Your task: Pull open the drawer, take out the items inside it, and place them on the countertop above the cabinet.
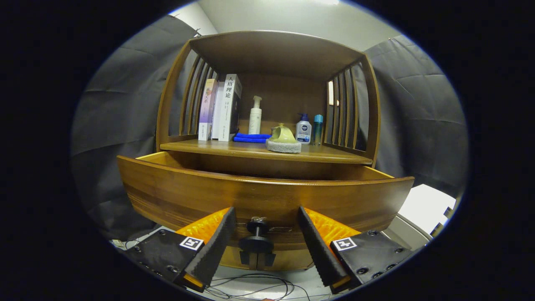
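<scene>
Between the spread fingers of the gripper (264,244), the dark round knob (257,238) of the drawer (259,196) is sitting free, with a gap showing on either side of it, so the fingers are standing apart and pressing on nothing. At 12 o'clock from the knob, the curved wooden drawer front is standing pulled out from the cabinet (267,54), its top edge lying forward of the shelf. What the drawer is holding cannot be told, since its front is hiding the inside.

Beyond the drawer, the countertop (334,156) is carrying a row of things. At 11 o'clock a few upright books (221,108) are leaning against the slatted side. Just beside them a folded blue cloth (250,137) is lying flat, with a white pump bottle (255,117) standing behind it. At 12 o'clock a green-handled scrubbing sponge (283,140) is resting near the front edge. At 1 o'clock a small white bottle (304,130) and a slim teal bottle (317,128) are standing side by side.

Below the fingers, thin cables (255,286) are trailing across the pale floor.
</scene>
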`<state>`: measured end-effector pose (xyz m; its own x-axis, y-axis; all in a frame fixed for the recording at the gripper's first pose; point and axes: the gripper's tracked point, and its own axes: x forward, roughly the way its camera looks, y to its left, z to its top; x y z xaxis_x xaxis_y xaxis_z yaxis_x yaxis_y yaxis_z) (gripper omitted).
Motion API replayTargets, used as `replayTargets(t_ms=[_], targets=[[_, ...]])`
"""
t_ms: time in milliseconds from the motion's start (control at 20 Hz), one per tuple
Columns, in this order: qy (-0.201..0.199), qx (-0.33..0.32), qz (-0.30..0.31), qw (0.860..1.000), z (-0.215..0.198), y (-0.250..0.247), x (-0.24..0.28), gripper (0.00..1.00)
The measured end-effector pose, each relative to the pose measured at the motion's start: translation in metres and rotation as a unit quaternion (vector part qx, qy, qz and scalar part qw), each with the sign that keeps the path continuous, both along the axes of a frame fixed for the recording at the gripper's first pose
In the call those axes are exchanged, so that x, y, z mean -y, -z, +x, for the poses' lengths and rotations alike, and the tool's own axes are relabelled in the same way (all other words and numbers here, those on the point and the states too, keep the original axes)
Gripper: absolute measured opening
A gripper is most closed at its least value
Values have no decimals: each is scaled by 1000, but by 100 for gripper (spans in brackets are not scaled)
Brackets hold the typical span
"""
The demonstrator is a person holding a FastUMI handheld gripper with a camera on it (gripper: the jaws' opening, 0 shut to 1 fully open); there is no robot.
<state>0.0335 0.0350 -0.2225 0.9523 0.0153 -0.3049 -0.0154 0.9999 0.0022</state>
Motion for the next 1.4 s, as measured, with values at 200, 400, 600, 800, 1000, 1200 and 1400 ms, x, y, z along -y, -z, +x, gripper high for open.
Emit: replayTargets(t_ms=[200, 400, 600, 800, 1000, 1200, 1400], targets=[[-2, -1, 2, 1000, 15, 3, 1, 96], [-9, -3, 3, 1000, 33, 5, 3, 96], [-11, 0, 4, 1000, 51, 7, 4, 97], [-13, -5, 6, 1000, 67, 10, 5, 97], [-16, -10, 5, 1000, 84, 12, 6, 97], [-17, -18, 7, 1000, 106, 15, 6, 97], [-14, -26, 2, 1000, 121, 19, 9, 97]])
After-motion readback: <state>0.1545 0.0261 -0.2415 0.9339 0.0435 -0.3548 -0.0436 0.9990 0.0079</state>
